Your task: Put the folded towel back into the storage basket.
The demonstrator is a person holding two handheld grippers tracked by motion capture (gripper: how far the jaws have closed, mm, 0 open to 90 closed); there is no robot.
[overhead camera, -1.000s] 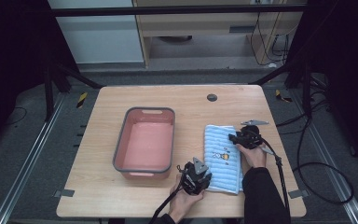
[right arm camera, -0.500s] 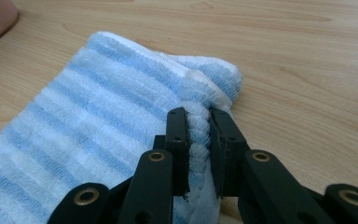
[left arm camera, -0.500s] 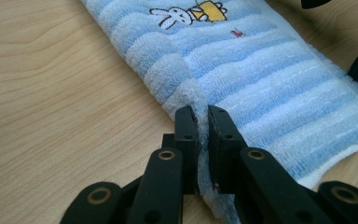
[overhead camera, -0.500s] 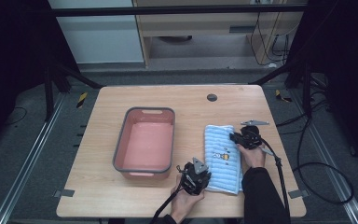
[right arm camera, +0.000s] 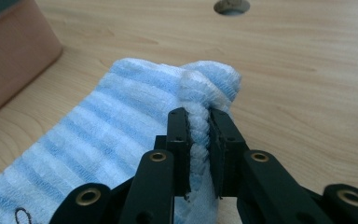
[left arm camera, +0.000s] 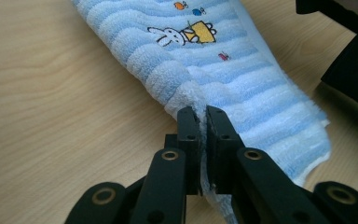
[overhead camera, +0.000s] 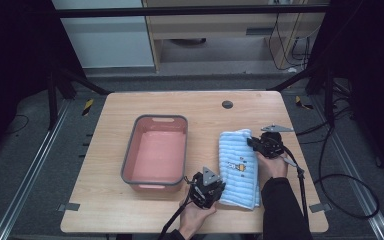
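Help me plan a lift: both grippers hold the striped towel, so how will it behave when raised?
The towel will probably sag between the left gripper and the right gripper, since its terry cloth already bunches where the fingers pinch it. It looks light for its size. The fluffy pile should resist slipping, though only a thin edge is pinched on the left.

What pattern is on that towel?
Light blue and white stripes with a small rabbit picture on the towel, clearest in left gripper view.

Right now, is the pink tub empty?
Empty. The high view shows only bare pink floor inside the tub; the towel lies beside it on the table.
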